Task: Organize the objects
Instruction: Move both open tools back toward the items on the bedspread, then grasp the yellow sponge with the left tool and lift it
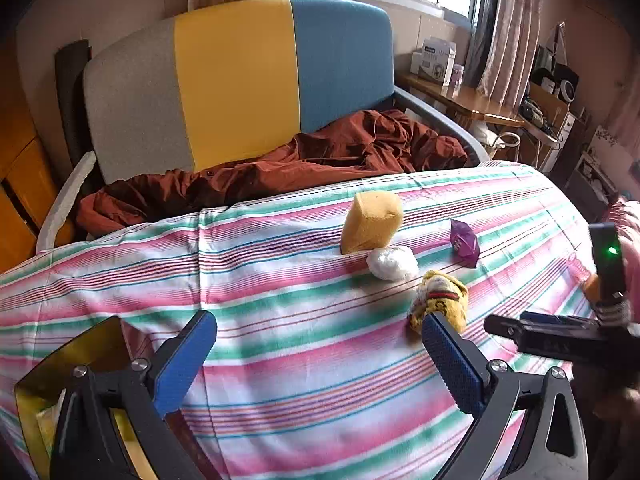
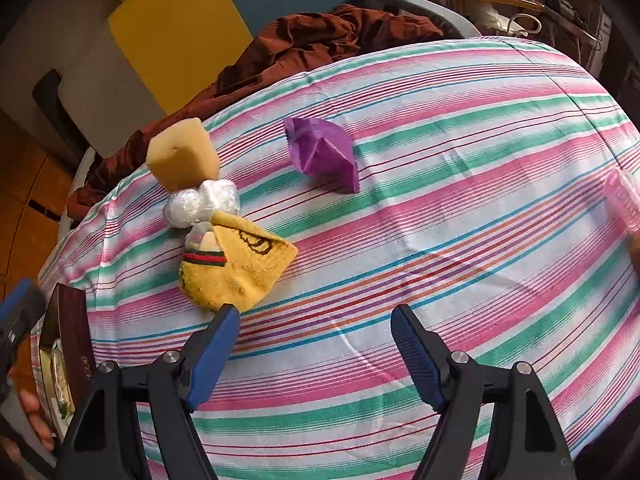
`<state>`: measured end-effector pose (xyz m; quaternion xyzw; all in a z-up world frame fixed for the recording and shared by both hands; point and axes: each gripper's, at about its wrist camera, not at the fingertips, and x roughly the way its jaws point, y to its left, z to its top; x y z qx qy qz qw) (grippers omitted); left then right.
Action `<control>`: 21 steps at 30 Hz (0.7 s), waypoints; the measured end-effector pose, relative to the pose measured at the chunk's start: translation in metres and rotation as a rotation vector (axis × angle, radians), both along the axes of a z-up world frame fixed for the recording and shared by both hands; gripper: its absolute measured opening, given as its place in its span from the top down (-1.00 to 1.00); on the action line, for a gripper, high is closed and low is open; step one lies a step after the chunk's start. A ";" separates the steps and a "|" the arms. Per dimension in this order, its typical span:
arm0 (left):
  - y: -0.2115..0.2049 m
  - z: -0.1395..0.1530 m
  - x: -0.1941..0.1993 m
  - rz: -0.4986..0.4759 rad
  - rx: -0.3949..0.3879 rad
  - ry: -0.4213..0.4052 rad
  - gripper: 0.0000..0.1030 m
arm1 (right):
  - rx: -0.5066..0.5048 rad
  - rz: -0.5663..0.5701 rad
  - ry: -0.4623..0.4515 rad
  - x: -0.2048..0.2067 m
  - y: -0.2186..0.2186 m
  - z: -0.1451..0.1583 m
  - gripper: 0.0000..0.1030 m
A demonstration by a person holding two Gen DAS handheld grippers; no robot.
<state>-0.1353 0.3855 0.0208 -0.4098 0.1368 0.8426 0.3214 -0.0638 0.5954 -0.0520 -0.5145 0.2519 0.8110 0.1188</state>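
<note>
On the striped cloth [image 1: 304, 360] [image 2: 460, 220] lie a yellow sponge [image 1: 372, 222] [image 2: 184, 158], a white crumpled plastic wad [image 1: 393, 263] [image 2: 202, 202], a yellow patterned sock [image 1: 442, 300] [image 2: 240, 270] and a purple packet [image 1: 465, 243] [image 2: 324, 152]. My left gripper [image 1: 320, 344] is open and empty, its right fingertip just in front of the sock. My right gripper [image 2: 314, 332] is open and empty, its left fingertip close to the sock's near edge; it also shows at the right of the left wrist view [image 1: 560, 332].
An open box with a dark, gold-lined lid [image 1: 68, 364] [image 2: 68, 344] sits at the cloth's left edge. A rust-red blanket [image 1: 280, 164] lies behind on a grey, yellow and blue sofa [image 1: 240, 80]. A pink object [image 2: 624, 200] lies at the right edge.
</note>
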 end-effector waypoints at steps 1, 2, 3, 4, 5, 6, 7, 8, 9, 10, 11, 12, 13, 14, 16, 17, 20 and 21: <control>0.010 -0.006 -0.009 -0.004 -0.014 -0.016 -0.99 | -0.002 0.011 -0.002 -0.001 -0.002 0.000 -0.54; 0.020 -0.011 -0.017 -0.003 -0.024 -0.029 -0.99 | -0.002 0.022 -0.005 -0.001 -0.005 0.000 -0.54; 0.028 -0.014 -0.023 -0.001 -0.027 -0.033 -0.99 | -0.003 0.032 -0.010 -0.002 -0.007 -0.001 -0.54; 0.036 -0.016 -0.029 -0.003 -0.025 -0.035 -0.99 | -0.006 0.041 -0.014 -0.001 -0.009 -0.001 -0.54; 0.044 -0.016 -0.034 -0.009 -0.016 -0.030 -0.99 | -0.011 0.050 -0.018 -0.002 -0.010 -0.002 -0.54; 0.052 -0.015 -0.036 -0.015 -0.005 -0.020 -0.99 | -0.017 0.058 -0.019 -0.002 -0.011 -0.002 -0.54; 0.061 -0.014 -0.040 -0.025 0.006 -0.010 -0.99 | -0.020 0.061 -0.021 -0.003 -0.012 -0.002 -0.55; 0.069 -0.013 -0.043 -0.035 0.011 -0.007 -0.99 | -0.020 0.062 -0.024 -0.003 -0.012 -0.003 -0.55; 0.078 -0.013 -0.048 -0.041 0.011 -0.007 -0.99 | -0.020 0.061 -0.027 -0.002 -0.012 -0.003 -0.55; 0.087 -0.015 -0.053 -0.047 0.007 -0.013 -0.99 | -0.024 0.058 -0.027 -0.001 -0.011 -0.003 -0.55; 0.096 -0.018 -0.058 -0.052 0.003 -0.022 -0.99 | -0.029 0.053 -0.027 -0.001 -0.010 -0.003 -0.55; 0.102 -0.020 -0.061 -0.054 -0.002 -0.026 -0.99 | -0.034 0.047 -0.028 0.000 -0.008 -0.003 -0.55; 0.110 -0.023 -0.064 -0.058 -0.008 -0.024 -0.99 | -0.039 0.043 -0.029 0.000 -0.007 -0.004 -0.55; 0.118 -0.026 -0.066 -0.063 -0.018 -0.022 -0.99 | -0.044 0.040 -0.030 0.000 -0.006 -0.004 -0.55; 0.131 -0.031 -0.068 -0.071 -0.027 -0.019 -0.99 | -0.049 0.037 -0.030 0.001 -0.005 -0.005 -0.56; 0.138 -0.034 -0.070 -0.076 -0.032 -0.019 -0.99 | -0.049 0.037 -0.030 0.000 -0.005 -0.005 -0.56; 0.152 -0.047 -0.078 -0.070 -0.069 -0.027 -0.99 | -0.044 0.043 -0.037 0.000 -0.007 -0.006 -0.56; 0.154 -0.052 -0.081 -0.062 -0.085 -0.029 -0.99 | -0.043 0.042 -0.039 0.000 -0.007 -0.006 -0.56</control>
